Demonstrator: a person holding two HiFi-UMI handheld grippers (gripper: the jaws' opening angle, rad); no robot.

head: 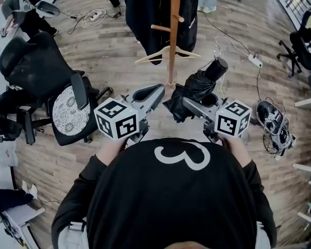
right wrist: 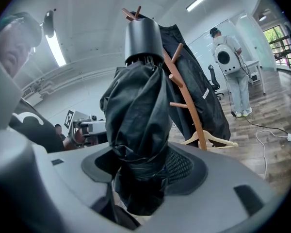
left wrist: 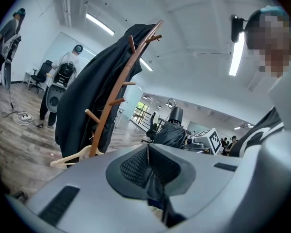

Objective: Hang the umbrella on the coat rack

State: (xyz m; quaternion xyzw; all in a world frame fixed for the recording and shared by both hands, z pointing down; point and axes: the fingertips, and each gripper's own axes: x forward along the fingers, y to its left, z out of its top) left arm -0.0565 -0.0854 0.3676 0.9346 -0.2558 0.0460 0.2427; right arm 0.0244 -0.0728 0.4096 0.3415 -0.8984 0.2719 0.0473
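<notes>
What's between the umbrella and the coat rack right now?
Nothing visible: only floor separates the umbrella, clamped in the right tool, from the coat rack ahead. On the rack itself, a black coat drapes one side and a wooden hanger dangles low; the near pegs look free.

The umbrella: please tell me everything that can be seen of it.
The umbrella is black and folded, its thin fabric crumpled and bound by a strap near the lower end. A smooth black cylinder, probably the handle, caps the far end. The right tool is shut on the bundled fabric by the strap. The umbrella points up toward the coat rack without touching it.
</notes>
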